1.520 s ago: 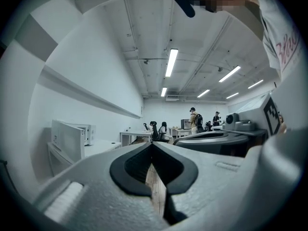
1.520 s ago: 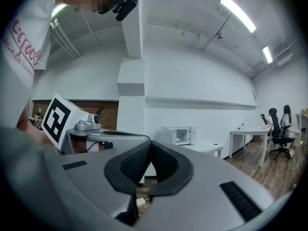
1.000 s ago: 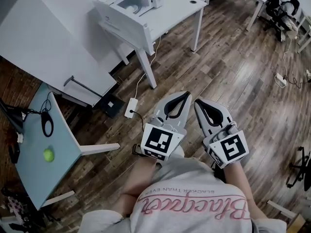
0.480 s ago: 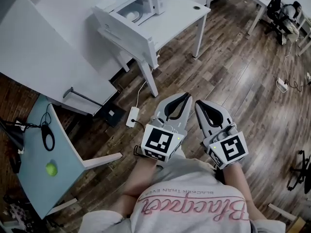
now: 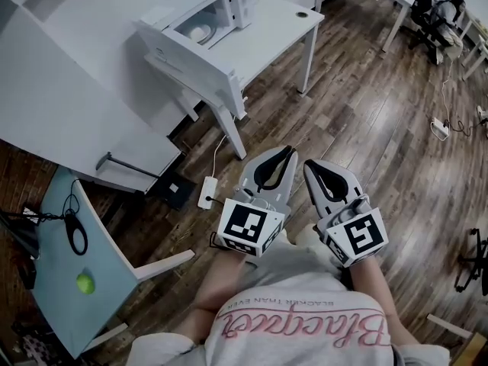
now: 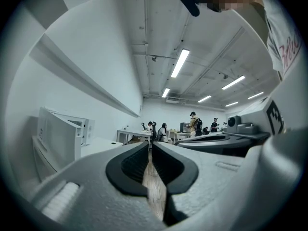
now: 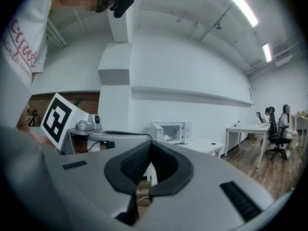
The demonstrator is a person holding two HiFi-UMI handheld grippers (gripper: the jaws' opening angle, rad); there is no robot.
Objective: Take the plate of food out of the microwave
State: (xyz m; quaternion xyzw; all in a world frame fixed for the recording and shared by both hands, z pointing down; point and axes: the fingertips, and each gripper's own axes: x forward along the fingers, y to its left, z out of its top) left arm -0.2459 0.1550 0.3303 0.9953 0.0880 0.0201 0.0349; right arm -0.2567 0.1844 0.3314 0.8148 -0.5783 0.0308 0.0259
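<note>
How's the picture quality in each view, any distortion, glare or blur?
Head view: sharp, evenly lit. Left gripper view: strong fisheye, black corners, ceiling lights glaring. Right gripper view: same fisheye; microwave small but clear.

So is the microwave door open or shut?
Open: the microwave door stands swung out to one side, leaving the cavity in plain view.

Bare floor to table; microwave door open.
</note>
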